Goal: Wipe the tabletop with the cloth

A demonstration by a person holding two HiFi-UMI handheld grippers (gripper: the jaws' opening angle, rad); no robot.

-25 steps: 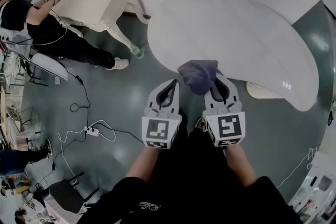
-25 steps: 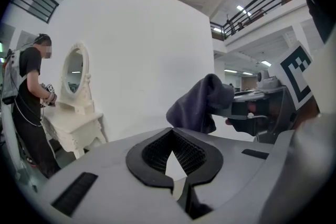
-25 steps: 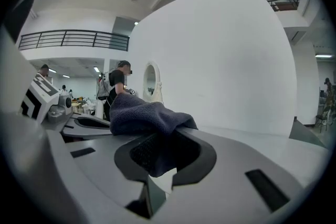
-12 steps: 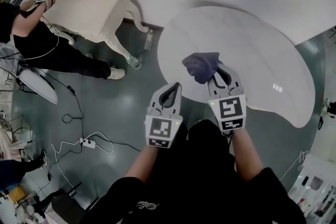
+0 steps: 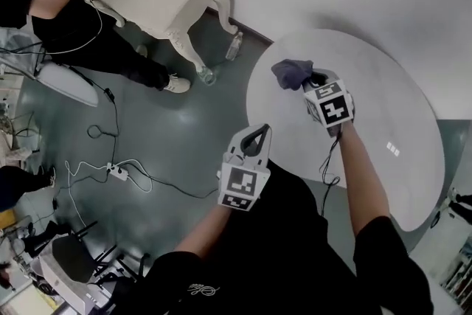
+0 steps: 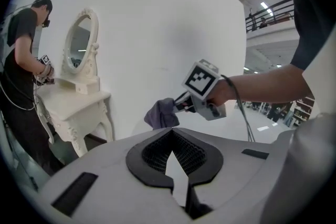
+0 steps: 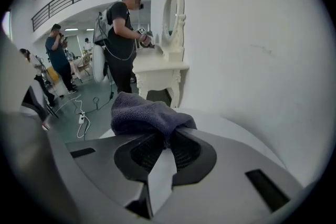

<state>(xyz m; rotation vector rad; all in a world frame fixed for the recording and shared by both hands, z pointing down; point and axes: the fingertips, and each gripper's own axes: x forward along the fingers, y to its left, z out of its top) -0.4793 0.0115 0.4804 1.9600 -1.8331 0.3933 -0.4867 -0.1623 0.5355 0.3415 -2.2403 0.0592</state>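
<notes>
I am pinching the cloth (image 5: 290, 73) in my right claw (image 5: 304, 82) over the upper-left edge of the desk (image 5: 383, 114); its bare top is spreading toward the frame's lower right. My left claw (image 5: 257, 131) is hanging closed and empty, off the desk.

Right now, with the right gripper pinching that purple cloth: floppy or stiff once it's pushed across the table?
Likely floppy: the cloth bunches and droops where the right gripper pinches it. Probably light, since one small pinched fold carries it. On the smooth white tabletop it should slide easily, though it may fold under.
</notes>
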